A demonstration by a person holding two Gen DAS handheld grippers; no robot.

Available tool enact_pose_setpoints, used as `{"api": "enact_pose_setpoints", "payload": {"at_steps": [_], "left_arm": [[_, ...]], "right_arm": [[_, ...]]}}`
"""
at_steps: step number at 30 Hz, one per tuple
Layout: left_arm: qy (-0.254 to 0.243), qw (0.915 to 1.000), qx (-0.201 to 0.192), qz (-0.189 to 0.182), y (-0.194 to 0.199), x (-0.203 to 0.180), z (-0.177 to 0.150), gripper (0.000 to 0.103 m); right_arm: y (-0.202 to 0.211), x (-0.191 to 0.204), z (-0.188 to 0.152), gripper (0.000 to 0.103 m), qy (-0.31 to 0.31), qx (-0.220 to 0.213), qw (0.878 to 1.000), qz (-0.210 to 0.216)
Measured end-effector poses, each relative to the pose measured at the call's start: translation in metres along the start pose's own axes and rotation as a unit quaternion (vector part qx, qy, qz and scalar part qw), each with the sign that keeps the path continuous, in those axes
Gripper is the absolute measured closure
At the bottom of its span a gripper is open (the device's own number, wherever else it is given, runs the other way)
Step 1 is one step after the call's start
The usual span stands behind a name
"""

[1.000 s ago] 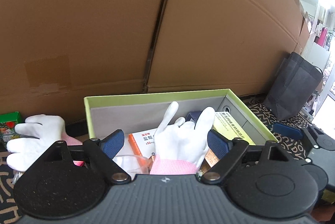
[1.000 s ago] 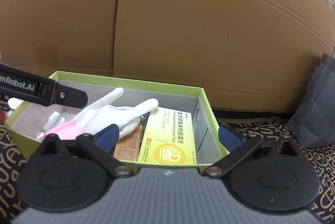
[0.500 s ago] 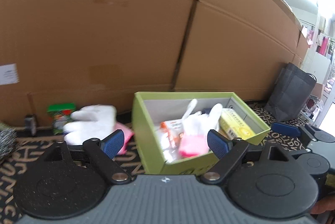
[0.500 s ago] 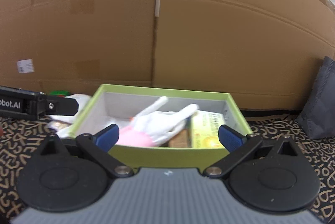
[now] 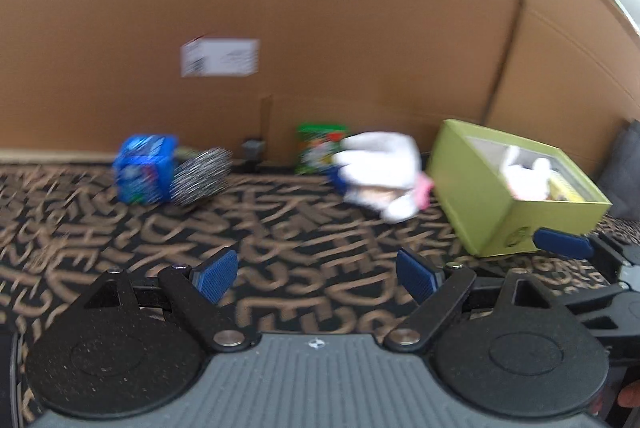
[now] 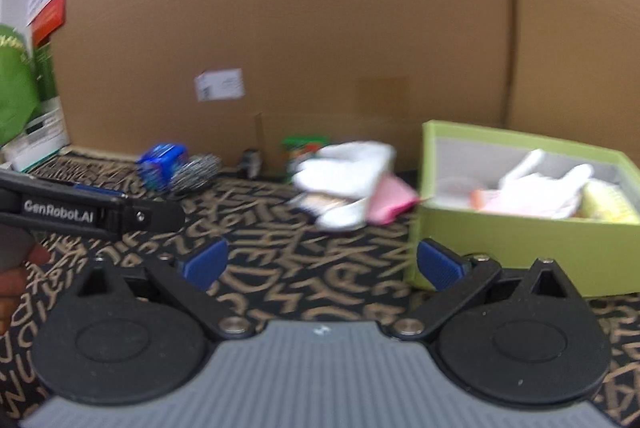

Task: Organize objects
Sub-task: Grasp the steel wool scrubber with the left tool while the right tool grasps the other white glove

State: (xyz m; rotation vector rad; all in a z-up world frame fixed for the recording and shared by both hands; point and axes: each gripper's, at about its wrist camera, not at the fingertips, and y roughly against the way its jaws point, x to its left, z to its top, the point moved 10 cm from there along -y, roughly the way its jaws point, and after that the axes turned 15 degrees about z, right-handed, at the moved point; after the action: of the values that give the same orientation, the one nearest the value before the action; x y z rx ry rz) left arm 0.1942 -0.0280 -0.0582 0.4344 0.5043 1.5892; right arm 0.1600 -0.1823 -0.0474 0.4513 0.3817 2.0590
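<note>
A lime-green open box [image 5: 496, 204] [image 6: 520, 240] sits at the right on the patterned cloth. A white glove with a pink cuff [image 6: 540, 184] and a yellow packet lie inside it. A second white glove with a pink cuff [image 5: 380, 168] [image 6: 344, 184] lies on the cloth just left of the box. My left gripper [image 5: 316, 274] is open and empty, low over the cloth. My right gripper [image 6: 320, 262] is open and empty, in front of the box's left corner. Both views are blurred.
Along the cardboard wall [image 5: 320, 8] stand a blue packet [image 5: 144, 168], a steel scouring ball [image 5: 200, 176], a small dark item [image 5: 252, 150] and a green packet [image 5: 320, 146]. A dark bag [image 5: 624, 168] sits far right.
Both grippers have pulled back from the box and swung left. The glove stays in the box. More of the cloth and the items along the wall have come into view.
</note>
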Motion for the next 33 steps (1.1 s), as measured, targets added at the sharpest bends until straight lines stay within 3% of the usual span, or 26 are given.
{"api": "enact_pose_setpoints", "payload": {"at_steps": [7,11,15,24,26,27,28,29,30,31,33], "left_arm": [[0.036,0.9987,-0.010,0.035,-0.031,0.047,0.012,0.014],[0.016,0.9985,-0.031,0.042,-0.059,0.051,0.027,0.016],[0.007,0.9986,-0.013,0.050,-0.094,0.051,0.037,0.027],[-0.041,0.9964,-0.014,0.073,-0.143,0.035,0.056,0.027],[-0.053,0.9951,-0.011,0.083,-0.151,0.035,0.056,0.028],[-0.060,0.9943,-0.010,0.088,-0.153,0.036,0.055,0.034],[-0.068,0.9932,-0.009,0.094,-0.153,0.038,0.054,0.047],[-0.075,0.9923,-0.009,0.098,-0.153,0.040,0.052,0.057],[-0.078,0.9922,-0.008,0.096,-0.150,0.042,0.050,0.068],[-0.075,0.9933,-0.005,0.088,-0.146,0.045,0.048,0.072],[-0.069,0.9955,0.001,0.066,-0.134,0.050,0.040,0.079]], "right_arm": [[-0.043,0.014,0.002,0.004,-0.010,0.012,1.000,0.016],[-0.067,0.009,0.013,0.007,0.006,0.013,1.000,-0.005],[-0.096,-0.008,0.028,0.010,0.021,0.021,0.999,-0.031],[-0.161,-0.059,0.042,0.013,0.043,0.069,0.992,-0.094],[-0.168,-0.068,0.041,0.022,0.041,0.075,0.991,-0.104],[-0.171,-0.071,0.039,0.044,0.031,0.080,0.991,-0.106],[-0.171,-0.073,0.036,0.062,0.017,0.084,0.991,-0.099],[-0.168,-0.072,0.034,0.066,0.006,0.081,0.993,-0.086],[-0.163,-0.069,0.033,0.079,0.004,0.077,0.994,-0.080],[-0.158,-0.065,0.031,0.090,0.012,0.073,0.994,-0.078],[-0.143,-0.054,0.027,0.091,0.019,0.062,0.995,-0.069]]}}
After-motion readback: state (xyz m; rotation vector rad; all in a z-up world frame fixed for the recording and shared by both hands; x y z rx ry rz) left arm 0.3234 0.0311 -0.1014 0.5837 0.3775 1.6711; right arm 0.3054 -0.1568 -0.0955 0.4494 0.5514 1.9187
